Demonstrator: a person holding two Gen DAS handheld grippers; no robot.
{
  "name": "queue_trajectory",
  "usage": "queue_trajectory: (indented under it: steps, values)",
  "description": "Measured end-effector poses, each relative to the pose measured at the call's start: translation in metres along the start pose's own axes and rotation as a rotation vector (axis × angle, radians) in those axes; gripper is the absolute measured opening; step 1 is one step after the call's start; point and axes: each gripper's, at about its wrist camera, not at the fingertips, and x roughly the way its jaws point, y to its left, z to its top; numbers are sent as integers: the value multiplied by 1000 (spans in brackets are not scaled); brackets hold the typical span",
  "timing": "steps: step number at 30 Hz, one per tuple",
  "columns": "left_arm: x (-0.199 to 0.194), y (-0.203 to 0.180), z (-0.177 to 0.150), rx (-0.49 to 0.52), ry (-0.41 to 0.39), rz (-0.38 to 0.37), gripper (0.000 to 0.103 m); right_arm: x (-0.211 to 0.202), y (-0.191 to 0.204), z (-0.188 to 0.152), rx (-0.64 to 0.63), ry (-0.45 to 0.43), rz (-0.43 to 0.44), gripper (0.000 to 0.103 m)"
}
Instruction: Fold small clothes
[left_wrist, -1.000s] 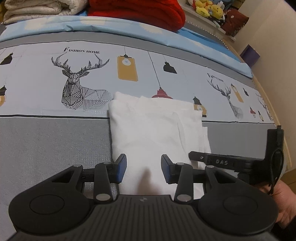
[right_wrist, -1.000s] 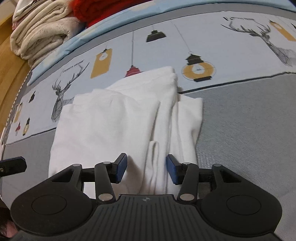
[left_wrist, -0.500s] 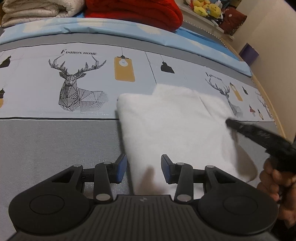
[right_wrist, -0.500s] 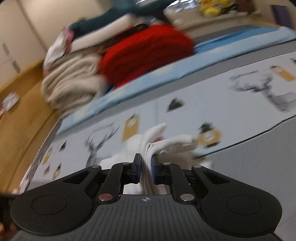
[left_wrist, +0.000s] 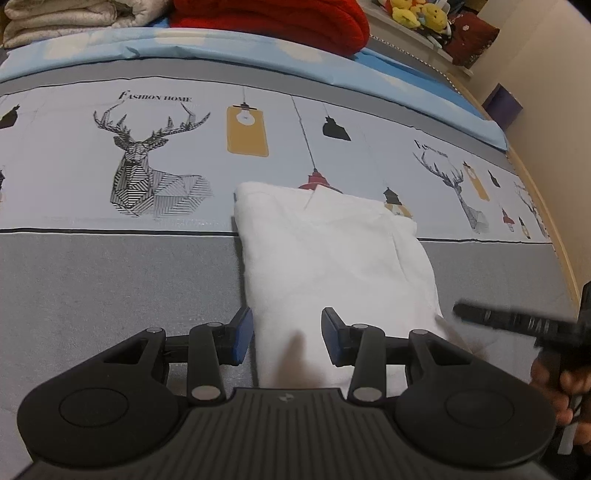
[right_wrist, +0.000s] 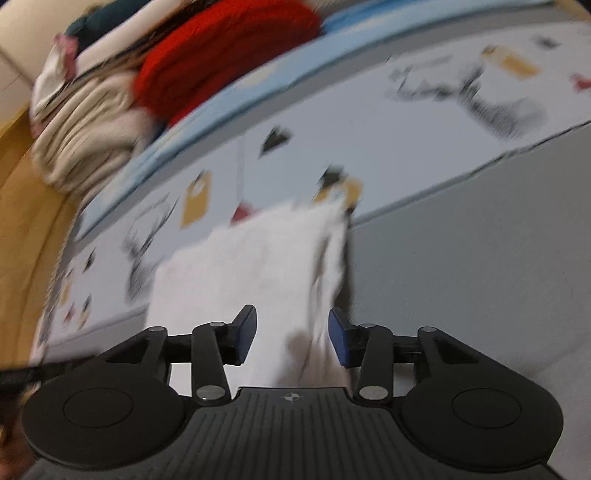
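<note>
Already folded narrow, cloth flat on bed; left gripper released, fingers apart over its near end. From right wrist, blurred: right gripper released above cloth. Probably one crosswise fold left.

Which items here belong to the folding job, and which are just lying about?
In the job:
folded white cotton garment
left gripper, open
right gripper, open

Lying about:
red knitted blanket
cream folded quilt
yellow plush toys
deer-print bedsheet
</note>
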Motion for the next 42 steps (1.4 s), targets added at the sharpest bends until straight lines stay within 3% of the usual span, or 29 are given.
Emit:
queue_trajectory:
  steps: [3,4,5,8,10,12,15,16,19,21,23,24,26,29,37,39,40,42]
  values:
    - [4,-8,-2,19,13,-14,45,3,9,-12,-111,90,-10,48]
    - [6,-12,-3,29,21,-24,45,4,11,-17,-155,120,-24,32]
    - [9,-15,-4,39,29,-35,45,2,12,-20,-181,129,-23,1]
    - [21,-26,-12,97,74,-75,45,-19,5,-17,-144,68,95,2]
    - [42,-33,-24,165,162,-66,45,-28,-4,-13,-111,45,121,2]
    - [62,-42,-39,285,249,10,43,-18,-9,-14,-118,102,76,2]
    - [69,-51,-54,402,287,50,44,10,-11,-27,-195,269,-84,2]
    - [67,-50,-52,384,283,29,45,13,-10,-28,-207,283,-110,2]
    - [51,-22,-34,160,215,-127,48,7,-11,-20,-162,226,-104,4]
    - [38,-7,-22,88,124,-116,50,-7,-12,-7,-121,108,-75,9]
    - [33,7,-18,31,81,-102,54,-16,-16,2,-54,5,-58,33]
    - [36,13,-18,-6,94,-89,54,-16,-18,6,-21,-41,-59,37]
    - [45,19,-18,-39,120,-59,54,-12,-18,13,14,-91,-57,38]
    - [58,19,-21,-48,179,-32,54,5,-12,18,21,-85,-60,39]
    - [65,14,-24,-8,211,-30,57,57,6,31,1,-53,-113,38]
    - [64,15,-23,-2,214,-31,57,66,8,31,-11,-31,-107,22]
    - [64,15,-23,3,214,-30,58,67,11,31,-26,-40,-114,3]
    - [63,12,-26,10,214,-29,58,60,17,32,-52,-104,-103,3]
